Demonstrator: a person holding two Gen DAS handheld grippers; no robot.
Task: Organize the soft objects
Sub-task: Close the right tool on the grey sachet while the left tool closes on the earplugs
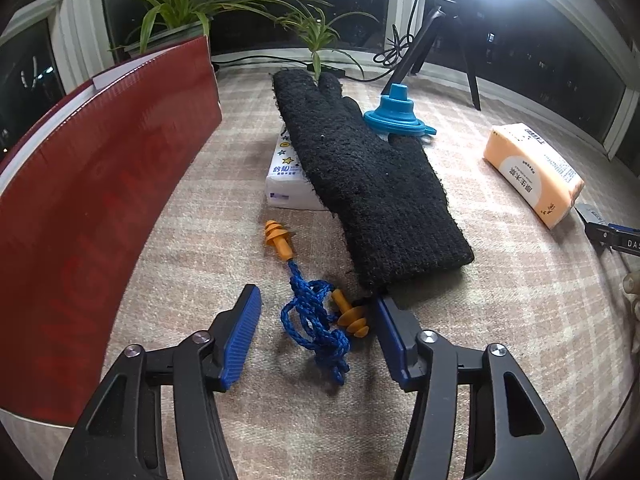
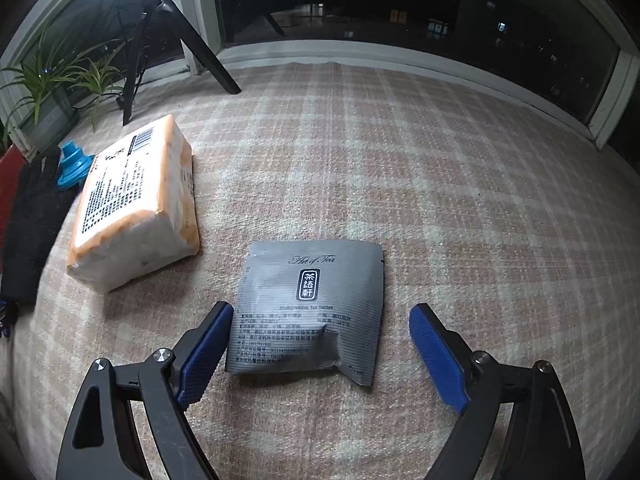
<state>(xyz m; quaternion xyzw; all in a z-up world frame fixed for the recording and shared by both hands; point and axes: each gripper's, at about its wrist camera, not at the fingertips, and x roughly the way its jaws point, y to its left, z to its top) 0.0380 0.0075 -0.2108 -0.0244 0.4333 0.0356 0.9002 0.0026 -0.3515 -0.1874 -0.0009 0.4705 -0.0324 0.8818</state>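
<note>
Nearest in the left wrist view: left gripper [image 1: 316, 334], jaws spread, pads clear of the corded earplugs [image 1: 316, 312] lying between them on the plaid cloth [image 1: 500, 300]. One orange plug close by the right pad; blue cord bunched in a tangle, then running up and left to the second plug, tip pointing away. Just beyond, black knit glove [image 1: 368, 176], long axis running diagonally from the cuff near the right pad up and left to the fingers, fingertips aimed at the far window. Middle of the glove draped over a white tissue pack [image 1: 284, 176]. Blue funnel [image 1: 396, 112] touching the glove's thumb side, spout up. Red box [image 1: 100, 184] standing along the left.

Nearest in the right wrist view: right gripper [image 2: 322, 346], jaws spread wide, grey tea sachet [image 2: 312, 308] flat between them, unpinched, one near corner creased, print reading upright. Farther left, orange tissue pack [image 2: 132, 208], long axis pointing away toward the tripod [image 2: 168, 32].
</note>
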